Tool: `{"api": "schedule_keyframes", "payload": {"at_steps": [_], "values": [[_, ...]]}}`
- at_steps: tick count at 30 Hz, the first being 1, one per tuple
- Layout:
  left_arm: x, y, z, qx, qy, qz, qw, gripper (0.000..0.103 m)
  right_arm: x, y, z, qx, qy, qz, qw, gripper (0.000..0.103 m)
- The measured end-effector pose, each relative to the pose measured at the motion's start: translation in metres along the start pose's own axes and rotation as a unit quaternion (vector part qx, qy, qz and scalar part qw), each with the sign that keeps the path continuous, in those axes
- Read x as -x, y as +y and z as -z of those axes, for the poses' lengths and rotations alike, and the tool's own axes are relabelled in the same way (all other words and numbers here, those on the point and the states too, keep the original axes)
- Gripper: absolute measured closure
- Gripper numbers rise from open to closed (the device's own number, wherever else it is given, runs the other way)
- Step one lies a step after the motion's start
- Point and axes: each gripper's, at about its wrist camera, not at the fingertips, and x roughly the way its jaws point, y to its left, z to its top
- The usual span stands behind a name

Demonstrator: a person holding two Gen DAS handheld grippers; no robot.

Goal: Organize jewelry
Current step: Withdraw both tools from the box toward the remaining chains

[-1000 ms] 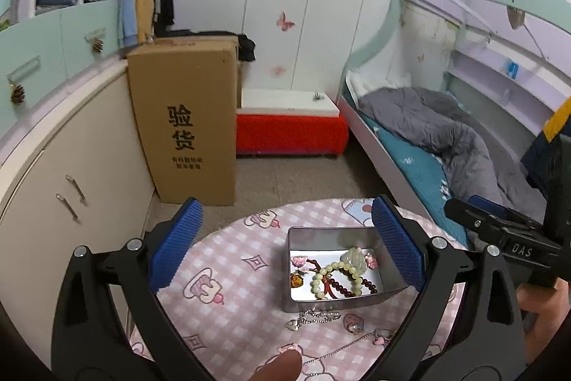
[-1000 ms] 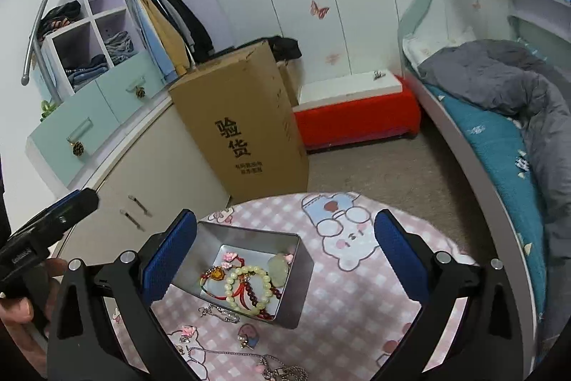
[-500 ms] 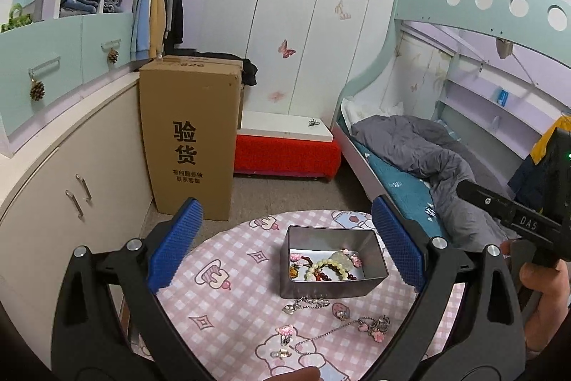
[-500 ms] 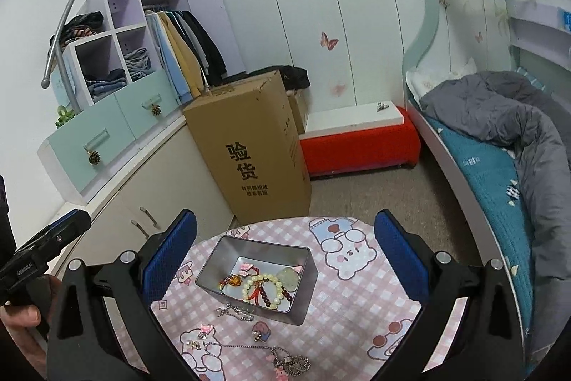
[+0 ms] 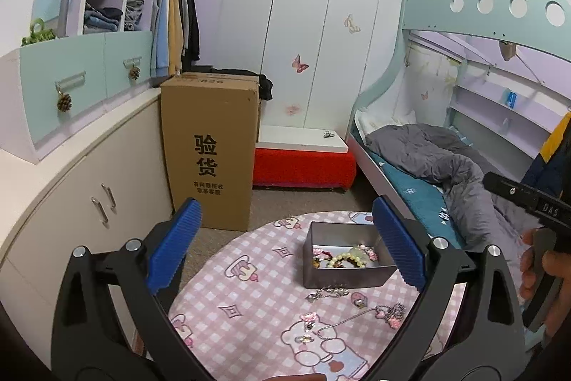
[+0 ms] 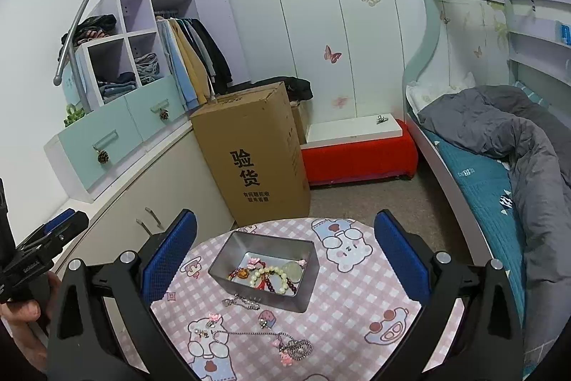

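Observation:
A grey metal tin (image 5: 342, 275) (image 6: 228, 260) stands on a round table with a pink checked cloth (image 5: 249, 306) (image 6: 357, 309). In the tin lie a pale bead bracelet (image 6: 270, 275), red beads and a green pendant (image 6: 292, 269). On the cloth in front of the tin lie a pearl clasp piece (image 6: 241, 302), a small charm (image 6: 266, 319) and a silver chain necklace with pink charms (image 5: 371, 313) (image 6: 282, 345). My left gripper (image 5: 287, 241) and my right gripper (image 6: 285, 249) are both open, empty and held high above the table.
A tall cardboard box (image 5: 210, 149) stands on the floor behind the table, with a red bench (image 5: 303, 163) beside it. Cabinets (image 5: 71, 188) run along the left. A bed with a grey quilt (image 5: 439, 159) is on the right.
Both grippers have risen and pulled back from the table, so the tin and loose jewelry look smaller and lower. Both stay open. The jewelry has not moved.

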Motion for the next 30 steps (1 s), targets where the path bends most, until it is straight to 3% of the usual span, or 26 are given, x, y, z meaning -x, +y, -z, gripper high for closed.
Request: {"api": "schedule_keyframes", "payload": {"at_steps": [11,22,30], "values": [[0.014,0.011,0.034,-0.005,0.019,-0.001,0.9998,0.009,0.021,-0.008,0.023,-0.006,0.005,0.011,1.000,0.007],[-0.004,0.009,0.059,-0.011,0.057,0.000,0.9983,0.008,0.022,-0.018,0.051,-0.016,0.033,0.022,0.999,0.007],[-0.025,0.004,0.091,-0.021,0.107,0.006,0.9940,0.009,0.005,-0.011,0.093,0.008,0.090,0.023,0.996,0.007]]}}
